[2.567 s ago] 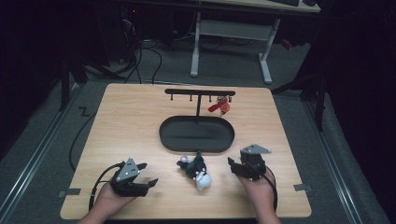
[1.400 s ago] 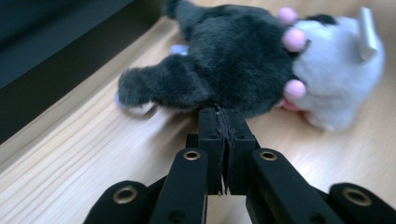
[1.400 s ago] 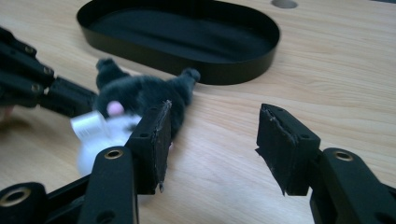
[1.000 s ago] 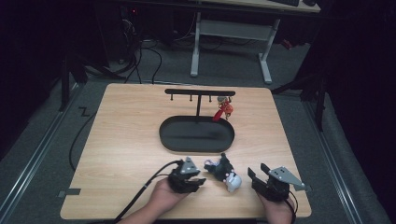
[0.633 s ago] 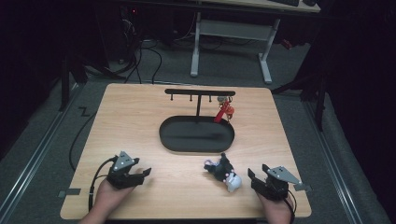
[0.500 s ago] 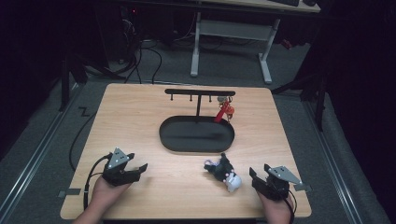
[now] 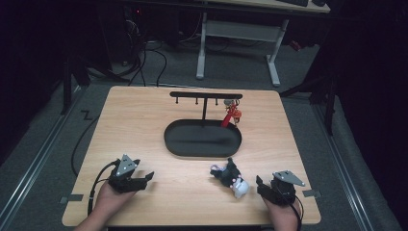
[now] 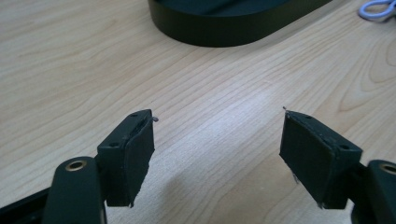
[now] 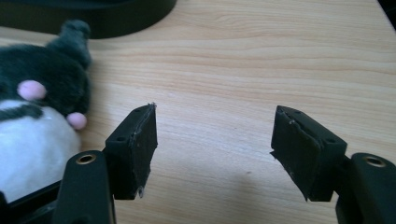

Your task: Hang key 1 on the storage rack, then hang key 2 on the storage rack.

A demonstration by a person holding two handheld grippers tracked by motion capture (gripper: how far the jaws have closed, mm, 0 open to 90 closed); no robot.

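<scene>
Left gripper [image 8: 217, 140] jaws spread wide over bare wooden table [image 7: 144, 120], right gripper [image 9: 212, 149] likewise spread and empty, black-and-white plush toy [image 7: 230, 177] lying just beside it, black oval tray [image 7: 202, 139] beyond, red keychain [image 7: 230, 115] hanging from rack [image 7: 206, 95], no legible writing anywhere.

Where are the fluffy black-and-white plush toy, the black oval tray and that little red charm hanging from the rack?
Fluffy black-and-white plush toy [image 7: 230, 177]: high view, on its dark body.
Black oval tray [image 7: 169, 140]: high view, on its left rim.
Little red charm [image 7: 229, 116]: high view, on its red body below the rack's hook.
</scene>
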